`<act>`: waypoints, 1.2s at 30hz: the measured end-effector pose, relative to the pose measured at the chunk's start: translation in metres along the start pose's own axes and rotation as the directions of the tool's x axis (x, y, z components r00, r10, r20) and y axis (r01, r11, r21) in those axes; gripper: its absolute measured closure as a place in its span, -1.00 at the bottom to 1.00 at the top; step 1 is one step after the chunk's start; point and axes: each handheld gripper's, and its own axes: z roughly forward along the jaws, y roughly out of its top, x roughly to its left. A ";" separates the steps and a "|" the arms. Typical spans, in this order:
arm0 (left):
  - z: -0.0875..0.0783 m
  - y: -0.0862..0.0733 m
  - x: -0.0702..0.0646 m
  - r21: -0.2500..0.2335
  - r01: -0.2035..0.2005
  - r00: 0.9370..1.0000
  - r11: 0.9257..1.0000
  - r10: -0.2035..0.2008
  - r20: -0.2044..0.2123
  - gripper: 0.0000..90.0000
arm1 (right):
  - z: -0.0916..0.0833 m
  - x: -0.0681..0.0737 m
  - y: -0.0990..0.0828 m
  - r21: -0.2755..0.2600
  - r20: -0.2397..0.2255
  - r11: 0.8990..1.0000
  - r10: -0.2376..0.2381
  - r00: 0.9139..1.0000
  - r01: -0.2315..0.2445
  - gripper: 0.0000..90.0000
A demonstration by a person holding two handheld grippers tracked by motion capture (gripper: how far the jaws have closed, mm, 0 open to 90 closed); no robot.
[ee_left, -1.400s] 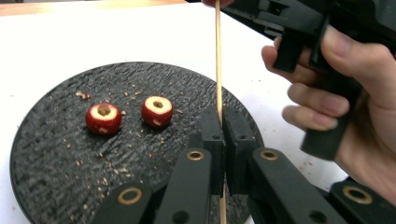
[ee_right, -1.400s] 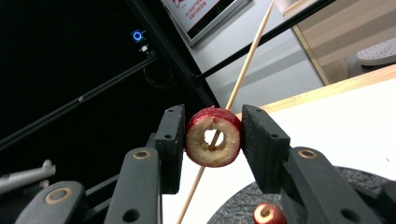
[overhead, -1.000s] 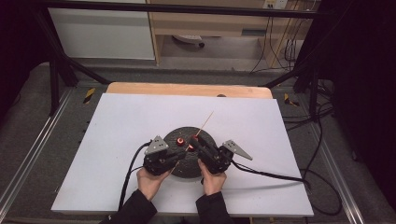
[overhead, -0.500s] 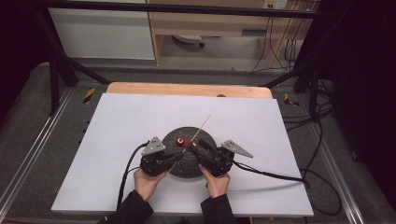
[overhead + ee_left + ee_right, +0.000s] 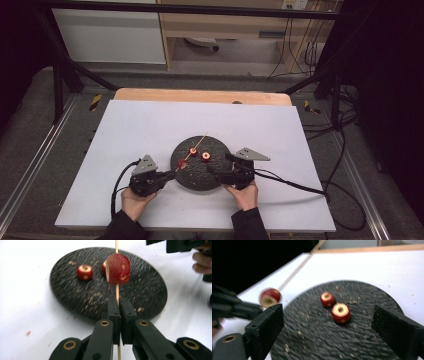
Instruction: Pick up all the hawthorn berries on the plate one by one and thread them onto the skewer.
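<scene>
A thin wooden skewer [image 5: 117,293] is pinched between the jaws of my left gripper [image 5: 119,312], which is shut on it. One red fruit piece [image 5: 118,269] is threaded on the skewer and hangs above the black round plate [image 5: 150,295]. Two more red fruit pieces [image 5: 327,299] [image 5: 340,312] lie on the plate [image 5: 200,175]. My right gripper [image 5: 327,318] is open wide over the plate's near side, with nothing between its jaws. In the high view the left gripper [image 5: 170,175] is at the plate's left edge and the right gripper [image 5: 212,171] at its lower right.
The plate rests on a white sheet [image 5: 125,130] laid over a wooden table [image 5: 200,95]. Small crumbs are scattered over the plate. Black cables [image 5: 290,182] trail off both grippers. Dark frame legs and shelving stand beyond the table's far edge.
The two grippers have moved apart. The left one has drawn the skewer with one fruit piece to the left, and the right one has pulled back to the right.
</scene>
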 end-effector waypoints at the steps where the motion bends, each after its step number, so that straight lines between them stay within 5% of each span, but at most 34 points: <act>1: -0.003 -0.003 0.002 0.005 -0.003 1.000 1.000 0.003 -0.006 0.95 | 0.000 -0.001 0.000 0.024 0.006 1.000 -0.012 1.000 0.011 -0.80; 5: -0.010 -0.011 0.008 0.022 0.001 1.000 1.000 -0.001 -0.012 0.94 | 0.000 -0.005 0.002 0.116 0.003 0.993 -0.036 0.999 0.035 -0.85; 15: -0.022 -0.019 0.018 0.024 0.011 1.000 1.000 -0.011 -0.008 0.94 | 0.004 -0.010 0.008 0.228 0.012 0.971 -0.078 0.997 0.073 -0.89; 28: -0.026 -0.024 0.024 0.030 0.023 1.000 0.999 -0.022 -0.007 0.94 | 0.029 -0.006 0.035 0.366 0.015 0.913 -0.196 0.980 0.177 -0.94; 31: -0.026 -0.024 0.024 0.030 0.021 1.000 0.999 -0.021 -0.007 0.94 | 0.034 -0.007 0.041 0.381 0.008 0.911 -0.177 0.984 0.160 -0.93; 36: -0.026 -0.024 0.024 0.032 0.021 1.000 0.999 -0.021 -0.002 0.94 | 0.044 -0.007 0.047 0.417 0.003 0.892 -0.192 0.981 0.173 -0.88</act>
